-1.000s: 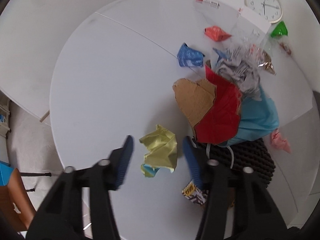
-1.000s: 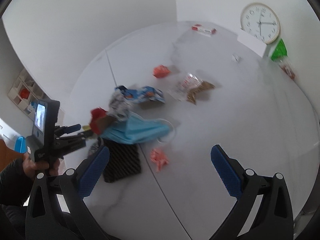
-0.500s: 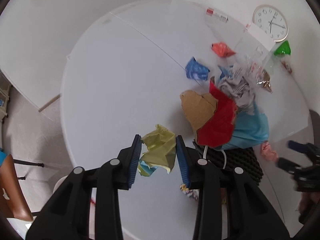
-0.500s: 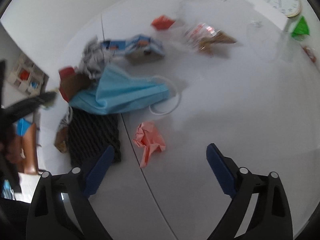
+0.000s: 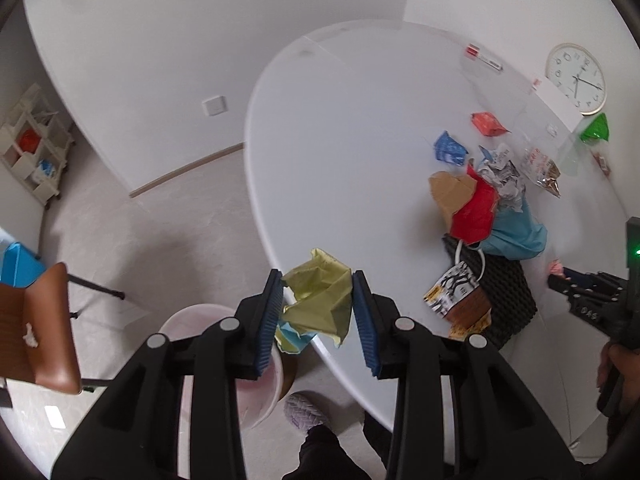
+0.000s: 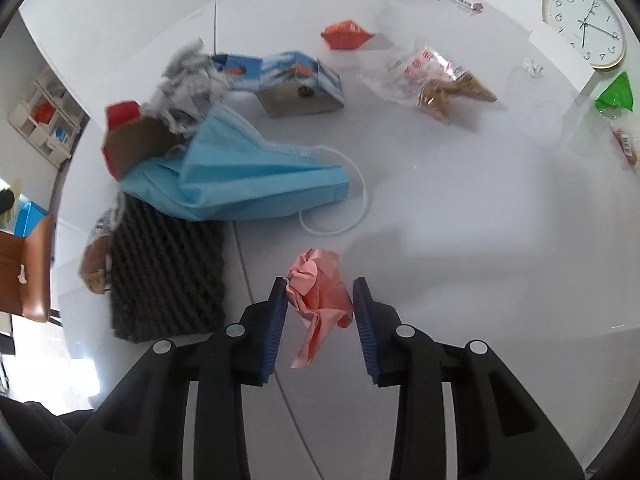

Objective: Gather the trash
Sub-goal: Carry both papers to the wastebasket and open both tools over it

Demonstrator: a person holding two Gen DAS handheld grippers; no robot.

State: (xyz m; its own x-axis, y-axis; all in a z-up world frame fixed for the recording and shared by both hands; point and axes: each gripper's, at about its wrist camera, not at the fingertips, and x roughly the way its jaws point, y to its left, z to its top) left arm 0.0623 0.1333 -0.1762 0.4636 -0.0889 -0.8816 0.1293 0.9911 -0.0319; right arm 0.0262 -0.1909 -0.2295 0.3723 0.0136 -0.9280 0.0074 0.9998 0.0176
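White bench (image 5: 360,128) — carried scattered trash. Pink bin (image 5: 256,376) stood on the floor below its edge. Left gripper (image 5: 316,308) — fingers clenched on yellow paper wad (image 5: 320,300), above the bench edge. Right gripper (image 6: 320,304) fingers pressed against pink paper wad (image 6: 320,292) on the bench.

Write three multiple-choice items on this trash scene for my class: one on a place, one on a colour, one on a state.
1. Where is the pink bin?
A. On the table
B. On the floor under the left gripper
C. On the chair

2. What colour is the face mask?
A. Blue
B. Green
C. White

3. What is the right gripper doing?
A. Wide open, nothing near
B. Holding the clock
C. Closed around the pink paper

Key: 1 B, the bin stands beside the table edge below the yellow paper; 2 A, light blue pleats; 3 C, both pads touch the paper.
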